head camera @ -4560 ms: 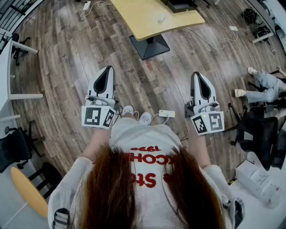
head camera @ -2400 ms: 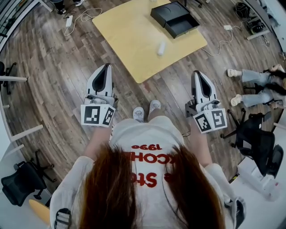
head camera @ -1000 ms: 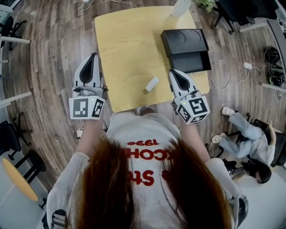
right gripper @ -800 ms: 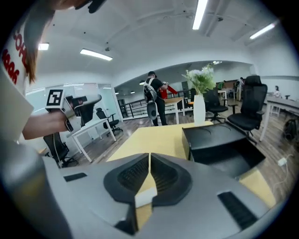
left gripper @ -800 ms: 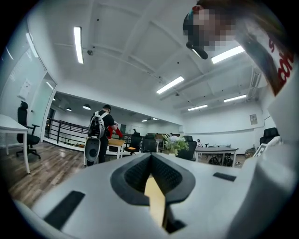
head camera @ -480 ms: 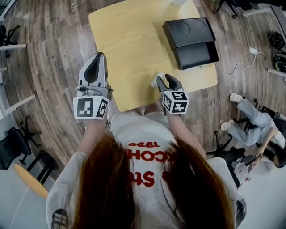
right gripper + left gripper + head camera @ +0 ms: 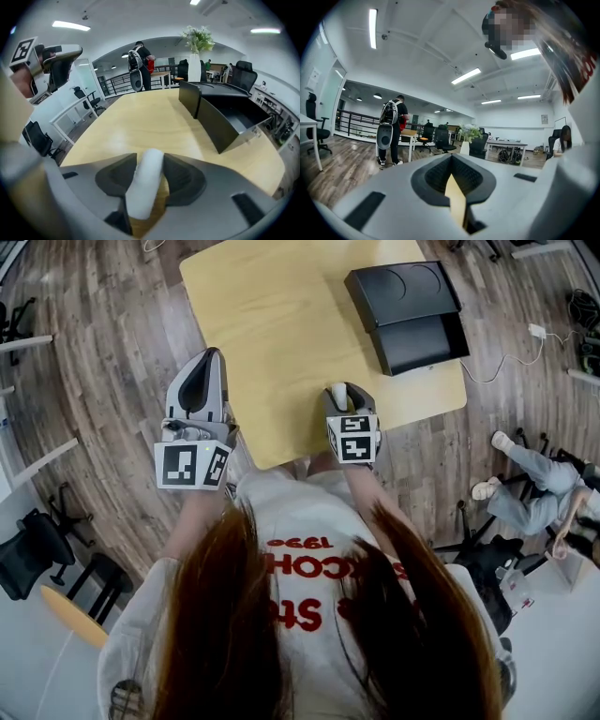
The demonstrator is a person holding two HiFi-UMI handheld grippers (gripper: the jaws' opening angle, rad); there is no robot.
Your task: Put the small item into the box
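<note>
The small item [image 7: 338, 394] is a short white cylinder lying near the front edge of the yellow table [image 7: 272, 324]. My right gripper [image 7: 339, 387] is down at it, jaws opening, with the white item [image 7: 143, 187] lying between them and the pads not pressing on it. The black box [image 7: 408, 301] stands open at the table's far right, and its dark walls [image 7: 220, 117] rise beyond the item in the right gripper view. My left gripper [image 7: 208, 362] hovers over the table's left front corner, shut and empty; it also shows as the left gripper [image 7: 51, 61] in the right gripper view.
A potted plant [image 7: 197, 44] stands behind the box. A person with a backpack [image 7: 391, 129] stands across the room among office chairs and desks. Another person's legs [image 7: 530, 474] lie on the wooden floor to the right.
My right gripper has swung left and down from beside the white item to around it, and its jaws have parted. The left gripper has barely moved.
</note>
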